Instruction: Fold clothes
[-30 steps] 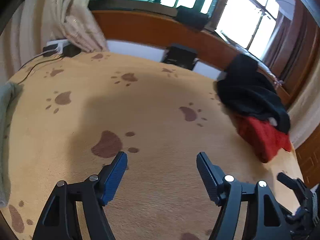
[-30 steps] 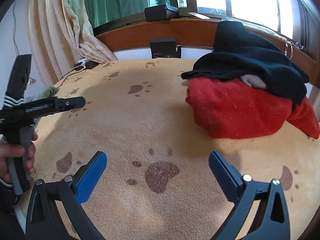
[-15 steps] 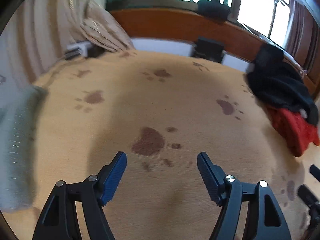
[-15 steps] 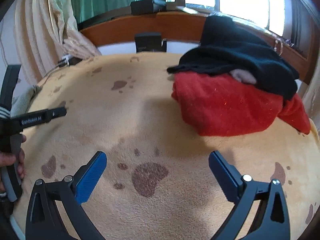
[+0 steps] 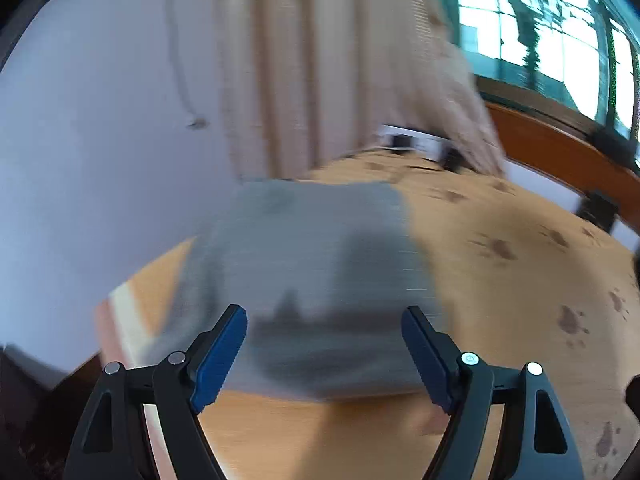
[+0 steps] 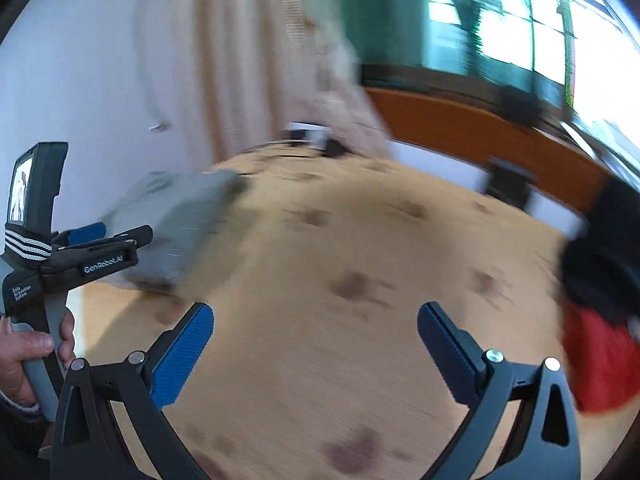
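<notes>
Folded grey garment at the blanket edge, directly ahead of the left hand-held gripper, jaws wide, empty. Right hand-held gripper, likewise wide and empty, to the garment's right; red and black clothes farther right.

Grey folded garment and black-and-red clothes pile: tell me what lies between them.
Right wrist view: between the grey folded garment and the black-and-red clothes pile lies only bare tan paw-print blanket.
</notes>
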{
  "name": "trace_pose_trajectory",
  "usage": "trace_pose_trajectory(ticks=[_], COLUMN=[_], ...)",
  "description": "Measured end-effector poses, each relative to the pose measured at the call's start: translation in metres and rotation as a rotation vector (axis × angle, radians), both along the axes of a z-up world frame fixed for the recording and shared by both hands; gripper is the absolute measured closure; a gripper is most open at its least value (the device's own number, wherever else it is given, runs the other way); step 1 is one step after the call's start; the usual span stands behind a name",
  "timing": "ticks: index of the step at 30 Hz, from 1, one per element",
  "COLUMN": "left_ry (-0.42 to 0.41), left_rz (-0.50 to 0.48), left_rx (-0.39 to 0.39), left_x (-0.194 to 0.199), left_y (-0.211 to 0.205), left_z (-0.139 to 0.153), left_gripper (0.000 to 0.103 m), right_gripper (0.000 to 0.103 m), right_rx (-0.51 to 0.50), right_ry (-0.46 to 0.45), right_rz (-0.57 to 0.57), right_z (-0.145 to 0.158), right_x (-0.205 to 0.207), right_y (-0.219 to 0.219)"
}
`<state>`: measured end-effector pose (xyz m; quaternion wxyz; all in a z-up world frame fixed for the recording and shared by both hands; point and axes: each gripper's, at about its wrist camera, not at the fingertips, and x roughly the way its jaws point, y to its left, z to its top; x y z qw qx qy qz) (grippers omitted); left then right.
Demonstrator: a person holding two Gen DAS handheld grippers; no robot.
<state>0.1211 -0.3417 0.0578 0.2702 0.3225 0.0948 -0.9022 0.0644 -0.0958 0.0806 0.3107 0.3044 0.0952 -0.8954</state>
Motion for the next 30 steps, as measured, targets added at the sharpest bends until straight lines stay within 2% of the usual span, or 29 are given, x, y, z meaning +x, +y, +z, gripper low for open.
trace_pose_trajectory(ticks=[3, 8, 12, 15, 30], left_ry=[0.033, 0.058, 0.063, 0.057, 0.042], left_rz=[0.04, 0.098, 0.088, 0.077, 0.053], left_rx=[0.046, -0.001, -0.005, 0.003, 0.052], left_x=[0.028, 0.057, 0.063, 0.064, 0.059], left_y=[-0.034, -0.06, -0.066, -0.069, -0.08], left_z=[0.001, 0.007, 0.005, 0.002, -0.009], left_gripper=[0.02, 0.02, 0.02, 0.02, 0.02], right_gripper=[0.0, 0.0, 0.0, 0.0, 0.0], right_rx=[0.017, 0.065, 0.106, 0.113, 0.123], right_ry=[0.027, 0.085, 0.139, 0.149, 0.084], right_rz=[0.091, 0.169, 0.19, 0.189, 0.17], right_z=[-0.002, -0.009, -0.01, -0.009, -0.024], right_x=[0.01, 0.032, 0.044, 0.043, 0.03], right_y=[-0.052, -0.11, -0.136, -0.144, -0.152])
